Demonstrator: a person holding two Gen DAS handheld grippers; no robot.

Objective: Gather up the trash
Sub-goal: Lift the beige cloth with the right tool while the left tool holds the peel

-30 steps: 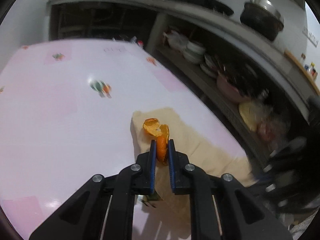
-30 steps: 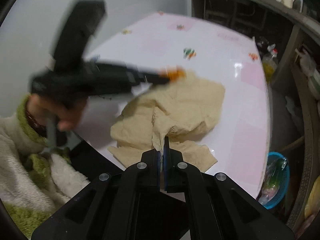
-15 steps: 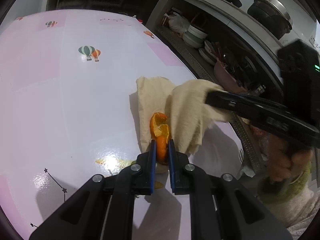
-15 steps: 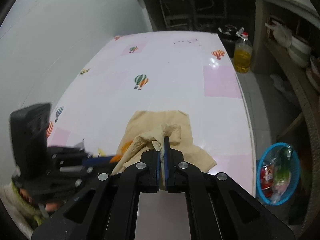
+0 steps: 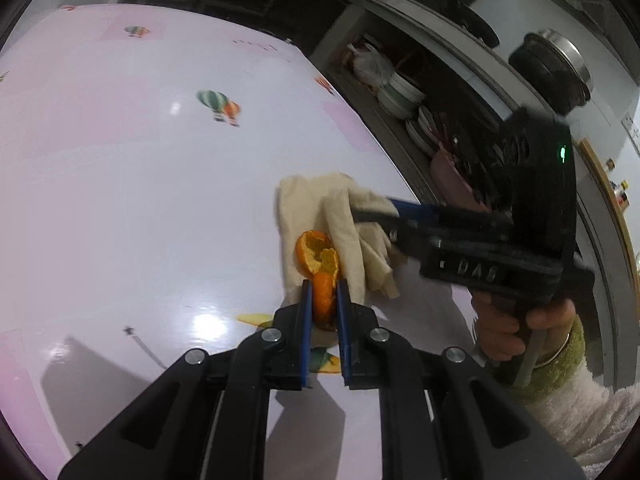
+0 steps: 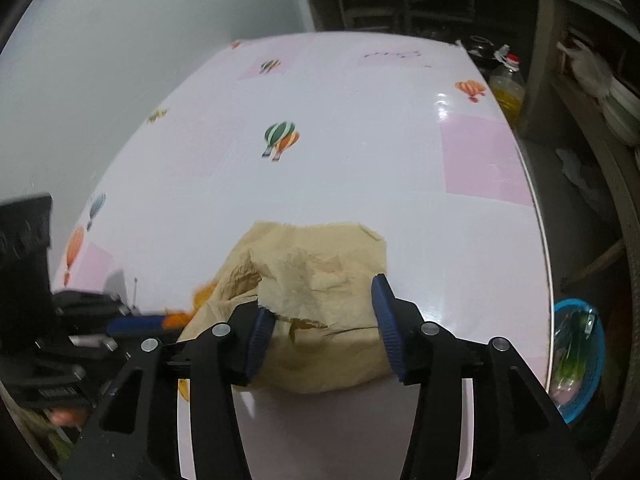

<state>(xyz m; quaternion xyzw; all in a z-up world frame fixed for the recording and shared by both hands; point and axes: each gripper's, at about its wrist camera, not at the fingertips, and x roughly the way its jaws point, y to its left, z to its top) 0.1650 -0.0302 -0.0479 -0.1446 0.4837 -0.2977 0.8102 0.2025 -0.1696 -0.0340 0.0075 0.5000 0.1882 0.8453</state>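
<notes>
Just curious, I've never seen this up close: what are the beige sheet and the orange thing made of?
The sheet looks like thin matte paper towel: it creases, crumples and has a torn edge. The orange thing in the left claw looks like citrus peel, with glossy skin and a pale, ragged inside.

Right gripper (image 6: pixel 324 320) fingers (image 6: pixel 382 300) opened, released tan paper (image 6: pixel 320 280).
</notes>
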